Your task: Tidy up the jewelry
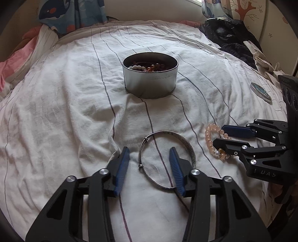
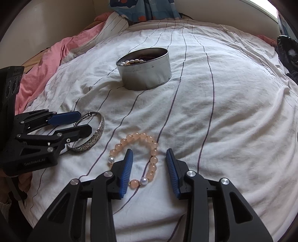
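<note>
A silver bangle (image 1: 183, 138) lies flat on the white striped sheet. My left gripper (image 1: 149, 151) hovers over it, open: one blue pad stands inside the ring, the other outside its left arc, neither pressing. A pink bead bracelet (image 2: 138, 135) with pearl beads lies to the right. My right gripper (image 2: 149, 151) is open over it, its left pad inside the loop and the loop's right side between the jaws. A round metal tin (image 1: 149, 83) further back holds several bead strings. The right wrist view shows the left gripper (image 2: 84, 121) at the bangle (image 2: 98, 130).
A round lid (image 1: 260, 92) with a blue picture lies at the right on the sheet. Dark clothes (image 1: 232, 37) are piled at the back right. Pink bedding (image 2: 46, 61) bunches along the left side. A patterned curtain (image 1: 70, 13) hangs behind the bed.
</note>
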A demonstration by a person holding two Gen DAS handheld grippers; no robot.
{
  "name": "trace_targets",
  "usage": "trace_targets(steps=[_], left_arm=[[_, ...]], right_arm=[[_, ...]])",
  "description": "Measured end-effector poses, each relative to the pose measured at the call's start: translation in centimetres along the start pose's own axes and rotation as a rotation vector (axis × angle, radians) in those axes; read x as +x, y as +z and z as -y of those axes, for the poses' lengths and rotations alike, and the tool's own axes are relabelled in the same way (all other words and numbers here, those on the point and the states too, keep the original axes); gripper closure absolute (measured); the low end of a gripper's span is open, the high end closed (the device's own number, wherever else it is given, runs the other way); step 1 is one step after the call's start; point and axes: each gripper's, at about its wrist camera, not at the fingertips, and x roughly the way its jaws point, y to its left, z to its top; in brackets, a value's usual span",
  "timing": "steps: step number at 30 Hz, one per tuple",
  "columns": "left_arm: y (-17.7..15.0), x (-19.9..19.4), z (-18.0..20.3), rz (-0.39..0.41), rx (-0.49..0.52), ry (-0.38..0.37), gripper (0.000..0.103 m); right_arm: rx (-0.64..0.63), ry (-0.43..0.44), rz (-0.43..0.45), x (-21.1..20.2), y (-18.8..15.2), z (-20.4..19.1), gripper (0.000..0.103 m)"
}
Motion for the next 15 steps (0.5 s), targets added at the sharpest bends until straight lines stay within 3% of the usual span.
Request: trace_targets(steps=[2,4,12,15], left_arm=[[0.0,0.1,0.1,-0.005,0.008,-0.008,0.082],[-0.1,0.0,0.5,-0.004,0.029,-0.002,0.093],[0.1,-0.7,-0.7,0.036,-0.038,0.033,0.098],[0.1,-0.5,-1.3,0.021,-0.060,0.028,0.097]], right_arm=[[-0.019,0.001,0.000,0.0,-0.1,-0.4,0.087],[-0.027,-0.002,0.004,-0.1,-0.1,-0.6,0.095],[0.031,-0.065,0.089,-1.4,0.2,0.6,0.095],[0.072,-0.064,0.070,-1.1,0.4,1.5,0.094]])
